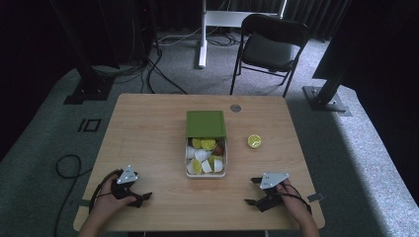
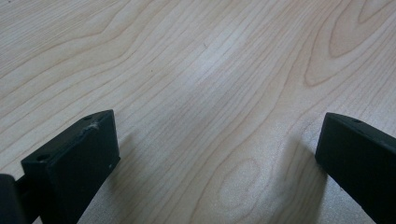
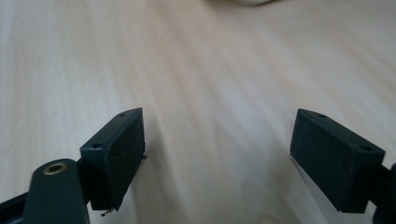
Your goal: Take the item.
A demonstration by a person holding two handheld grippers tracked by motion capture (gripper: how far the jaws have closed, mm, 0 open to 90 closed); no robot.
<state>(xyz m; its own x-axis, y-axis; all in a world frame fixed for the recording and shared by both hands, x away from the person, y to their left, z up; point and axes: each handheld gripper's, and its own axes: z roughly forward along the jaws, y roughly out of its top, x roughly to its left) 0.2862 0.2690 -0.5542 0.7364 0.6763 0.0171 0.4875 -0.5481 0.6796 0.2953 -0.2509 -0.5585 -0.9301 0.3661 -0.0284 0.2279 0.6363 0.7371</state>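
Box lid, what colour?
Green. The lid sits slid back over the box's far end, clearest in the high view.

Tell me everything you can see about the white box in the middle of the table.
The white box is a rectangular open tray, apparently plastic, lying flat at the centre of the wooden table. It holds white cups and yellow-green fruit pieces. Its green lid lies at its far end, overlapping that edge. Neither gripper touches it.

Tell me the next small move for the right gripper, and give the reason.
Probably reach the right gripper forward toward the lemon half. The fruit lies alone on the table, right of the open box, on that gripper's side. Both grippers rest near the front edge, jaws open and empty, the left gripper farther off.
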